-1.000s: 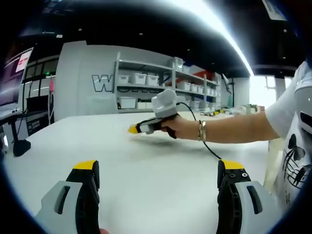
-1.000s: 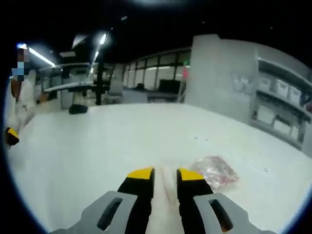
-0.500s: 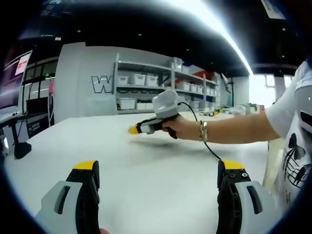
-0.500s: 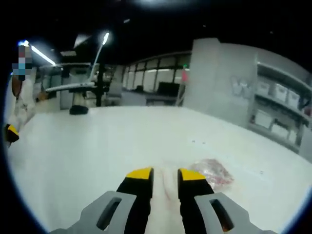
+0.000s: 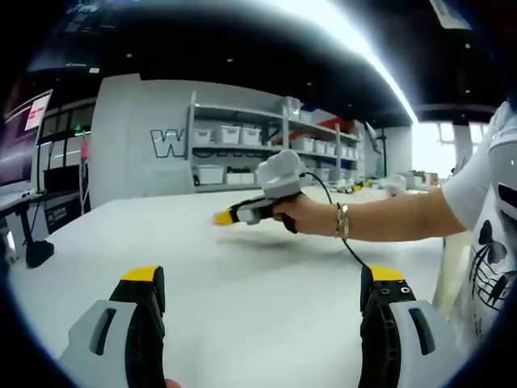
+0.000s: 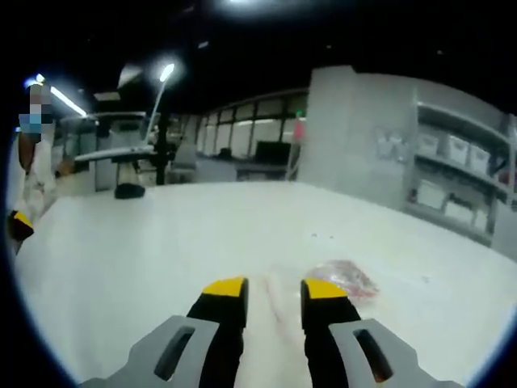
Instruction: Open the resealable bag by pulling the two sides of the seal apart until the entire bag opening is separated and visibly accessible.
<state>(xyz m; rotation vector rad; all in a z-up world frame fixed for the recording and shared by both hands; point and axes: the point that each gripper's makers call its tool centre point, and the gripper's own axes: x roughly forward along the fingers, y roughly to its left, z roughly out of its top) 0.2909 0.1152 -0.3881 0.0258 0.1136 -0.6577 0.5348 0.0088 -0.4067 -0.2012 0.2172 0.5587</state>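
Observation:
The resealable bag (image 6: pixel 343 277), clear with pinkish contents, lies on the white table (image 6: pixel 145 259) just right of my right gripper's jaws. My right gripper (image 6: pixel 274 288) has its yellow-tipped jaws close together, with a pale strip of the bag's plastic in the narrow gap between them. In the left gripper view a hand holds that right gripper (image 5: pixel 258 208) low over the table, its yellow tip pointing left. My left gripper (image 5: pixel 263 275) hangs above the table's near part with jaws wide apart and nothing between them.
Shelving with white bins (image 5: pixel 242 133) stands behind the table. A dark lamp base (image 5: pixel 36 252) sits at the table's left edge. A person in white (image 6: pixel 32 174) stands at the far left of the right gripper view. An arm with a bracelet (image 5: pixel 380 217) crosses from the right.
The right gripper's jaws stand slightly farther apart than a second ago. The hand holding it has drifted a little to the right and upward. The left gripper has stayed open.

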